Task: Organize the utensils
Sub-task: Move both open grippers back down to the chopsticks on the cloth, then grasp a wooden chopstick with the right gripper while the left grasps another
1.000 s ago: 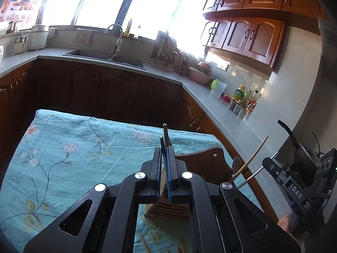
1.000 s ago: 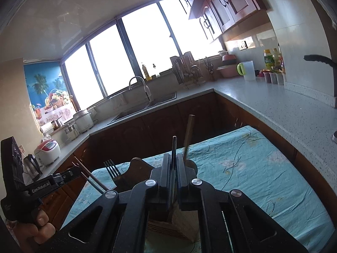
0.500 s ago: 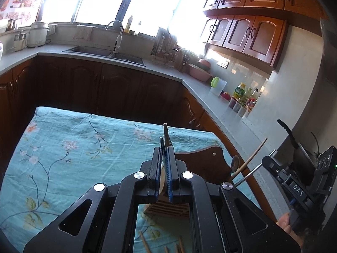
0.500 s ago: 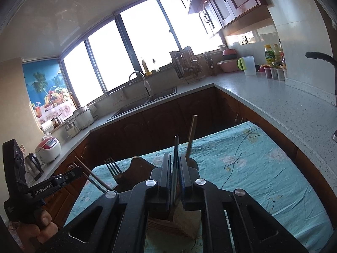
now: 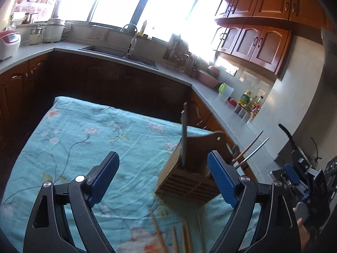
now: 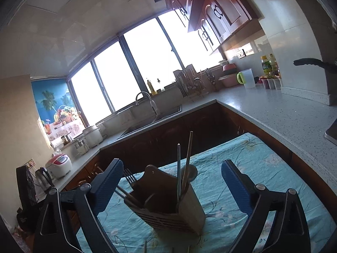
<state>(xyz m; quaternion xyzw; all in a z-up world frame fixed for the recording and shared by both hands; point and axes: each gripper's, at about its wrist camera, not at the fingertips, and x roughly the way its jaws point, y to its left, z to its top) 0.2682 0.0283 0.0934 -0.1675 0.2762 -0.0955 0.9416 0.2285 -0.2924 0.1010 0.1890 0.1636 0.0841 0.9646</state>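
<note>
Both tools opening, nothing between jaws: left tool [image 5: 162,177], right tool [image 6: 172,183]. Loose chopsticks [image 5: 174,236] lie just below my left tool, pointing toward the wooden holder [image 5: 189,177]; left nearer.

L tongs [image 5: 163,176] opening, nothing gripped; wooden holder [image 5: 189,175] w/ upright utensils [image 5: 183,135] on floral cloth [image 5: 84,139]
</note>
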